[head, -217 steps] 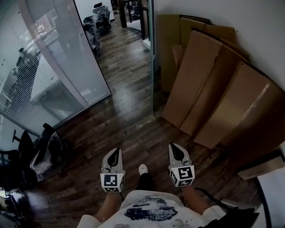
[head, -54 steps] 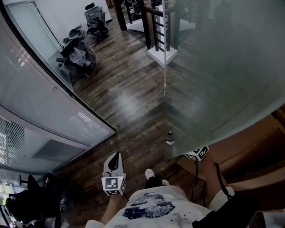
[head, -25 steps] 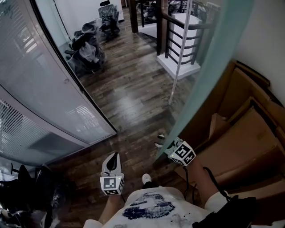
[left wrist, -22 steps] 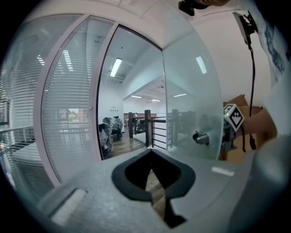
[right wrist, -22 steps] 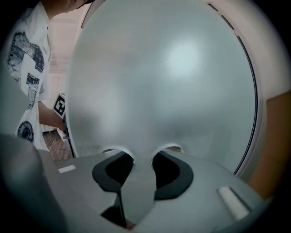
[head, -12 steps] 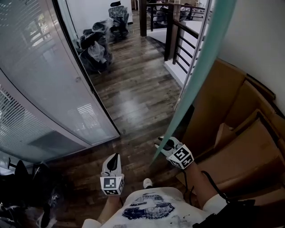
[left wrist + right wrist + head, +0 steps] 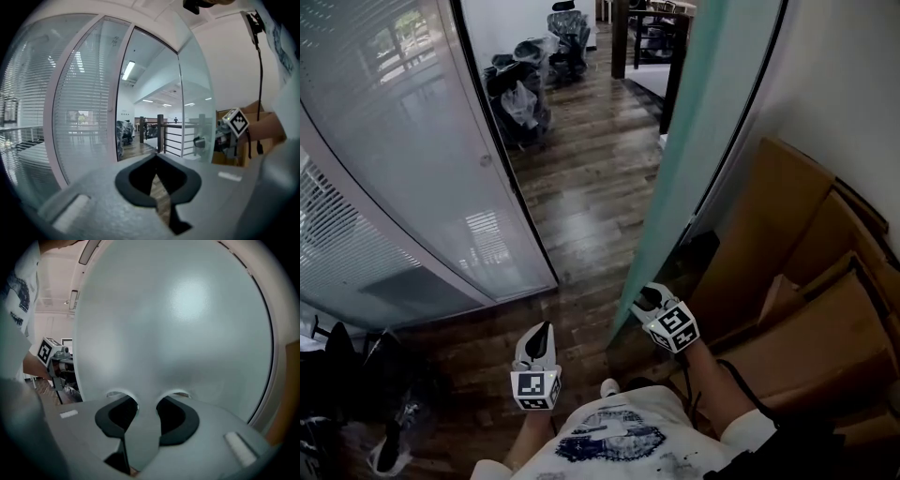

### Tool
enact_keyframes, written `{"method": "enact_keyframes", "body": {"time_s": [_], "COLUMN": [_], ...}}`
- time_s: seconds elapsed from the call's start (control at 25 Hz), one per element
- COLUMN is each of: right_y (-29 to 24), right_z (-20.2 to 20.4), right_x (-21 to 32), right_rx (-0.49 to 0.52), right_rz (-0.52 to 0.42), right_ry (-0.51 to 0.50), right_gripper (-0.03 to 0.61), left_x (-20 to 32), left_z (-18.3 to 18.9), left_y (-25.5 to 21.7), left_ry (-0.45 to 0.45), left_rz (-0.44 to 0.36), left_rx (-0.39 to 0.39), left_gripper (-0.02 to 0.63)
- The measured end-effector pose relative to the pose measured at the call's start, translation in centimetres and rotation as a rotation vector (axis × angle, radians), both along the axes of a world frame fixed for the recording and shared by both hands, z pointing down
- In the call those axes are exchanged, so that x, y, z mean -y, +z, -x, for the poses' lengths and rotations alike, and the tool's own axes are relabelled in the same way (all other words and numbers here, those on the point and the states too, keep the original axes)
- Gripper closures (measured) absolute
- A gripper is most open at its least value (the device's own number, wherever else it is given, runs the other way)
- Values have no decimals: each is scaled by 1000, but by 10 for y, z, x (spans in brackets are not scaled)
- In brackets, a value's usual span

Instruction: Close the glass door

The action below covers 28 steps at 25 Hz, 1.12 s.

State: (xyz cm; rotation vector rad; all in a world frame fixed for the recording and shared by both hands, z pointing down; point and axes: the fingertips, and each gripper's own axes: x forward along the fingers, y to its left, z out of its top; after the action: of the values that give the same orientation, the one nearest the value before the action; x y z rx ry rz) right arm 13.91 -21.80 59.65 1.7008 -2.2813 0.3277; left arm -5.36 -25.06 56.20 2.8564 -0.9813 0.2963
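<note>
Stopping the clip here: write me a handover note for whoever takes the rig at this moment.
Right tool: shut on the free edge of the glass door.
Left tool: shut, empty.
Door: partway open, angled off the black door frame at left.
Done: door gripped.
Left: swing it across to the frame, then let go.

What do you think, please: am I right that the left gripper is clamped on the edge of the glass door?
Not quite: it is the right gripper that is clamped on the edge of the glass door, as the right gripper view shows; the left gripper holds nothing.
</note>
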Motion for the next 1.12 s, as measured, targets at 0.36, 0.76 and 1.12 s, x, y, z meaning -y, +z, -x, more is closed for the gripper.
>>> {"method": "enact_keyframes", "body": {"time_s": [0.36,0.76,1.12], "right_y": [-5,-1,3], "right_z": [10,19,28], "right_x": [40,84,124], "right_rx": [-7,-15,-16], "right_rz": [-19,-18,-24], "right_ry": [24,13,-7], "right_gripper": [442,443,445], "left_x": [13,29,52], "left_z": [19,41,49], "left_y": [-1,-1,3], "left_ry": [-61,-146,-199], "left_rz": [5,5,2], "left_rx": [-1,13,21], "left_gripper": [614,614,614]}}
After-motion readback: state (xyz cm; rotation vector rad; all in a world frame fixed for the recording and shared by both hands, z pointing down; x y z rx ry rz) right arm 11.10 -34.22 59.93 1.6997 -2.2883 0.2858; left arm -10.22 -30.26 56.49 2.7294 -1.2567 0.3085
